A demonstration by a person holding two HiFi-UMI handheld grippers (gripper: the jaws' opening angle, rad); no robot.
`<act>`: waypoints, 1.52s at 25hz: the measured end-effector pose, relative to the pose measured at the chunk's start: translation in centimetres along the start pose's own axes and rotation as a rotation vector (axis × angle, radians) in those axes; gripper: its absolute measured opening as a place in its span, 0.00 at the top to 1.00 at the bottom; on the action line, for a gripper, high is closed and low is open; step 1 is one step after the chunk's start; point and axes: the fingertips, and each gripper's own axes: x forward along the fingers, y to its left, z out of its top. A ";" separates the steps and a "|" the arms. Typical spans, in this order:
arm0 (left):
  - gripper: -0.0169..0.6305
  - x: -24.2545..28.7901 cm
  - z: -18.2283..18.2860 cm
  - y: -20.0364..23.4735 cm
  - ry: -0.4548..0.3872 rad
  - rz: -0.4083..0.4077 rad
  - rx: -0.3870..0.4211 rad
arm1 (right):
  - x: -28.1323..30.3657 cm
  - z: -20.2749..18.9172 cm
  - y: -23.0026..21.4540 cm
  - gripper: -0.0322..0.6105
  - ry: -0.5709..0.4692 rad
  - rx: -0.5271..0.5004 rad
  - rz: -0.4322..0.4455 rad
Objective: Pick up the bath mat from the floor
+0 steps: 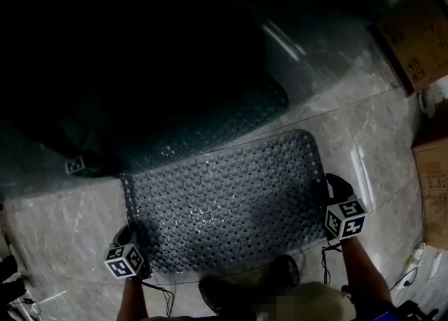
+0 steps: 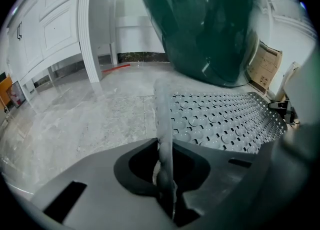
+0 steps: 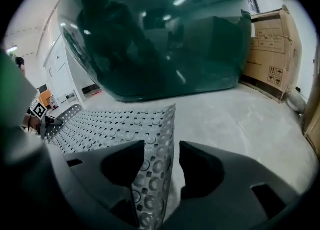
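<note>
The left gripper (image 1: 126,234) sits at the near left corner of the bath mat (image 1: 224,201) in the head view, and the right gripper (image 1: 337,185) at the mat's right edge. The mat lies mostly flat on the marble floor (image 1: 63,215), and its far edge reaches a dark green tub (image 1: 161,68); whether they touch I cannot tell. It is a grey, see-through rubber sheet, studded with round cups and pierced by small holes. Those cups may cling to the smooth floor, so a quick pull could tear the edge out of a grip.

In the left gripper view the gripper is closed on the mat's edge, which stands up thin and wavy between the jaws. The hold takes only a narrow strip, so the floppy sheet could slide out once its weight hangs from it.

In the right gripper view the jaws stand apart. The lifted right edge curls up between them, not yet pinched. If the gripper closes too shallow, or the edge flops aside, it catches little, and a one-sided lift would drag the mat.
</note>
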 end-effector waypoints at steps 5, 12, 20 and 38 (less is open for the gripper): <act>0.91 0.0 0.0 0.1 -0.009 0.007 -0.010 | 1.5 -2.7 -0.2 0.61 0.074 0.084 0.028; 0.91 0.1 0.0 0.1 -0.013 0.006 -0.026 | 1.5 -2.3 -0.4 0.88 0.087 0.127 0.030; 0.91 -0.7 0.5 -0.5 -0.036 0.010 -0.043 | 0.4 -0.7 0.5 0.90 0.055 0.096 0.010; 0.91 -0.9 0.8 -0.8 -0.044 0.015 -0.029 | -0.3 0.2 0.9 0.90 0.031 0.083 0.001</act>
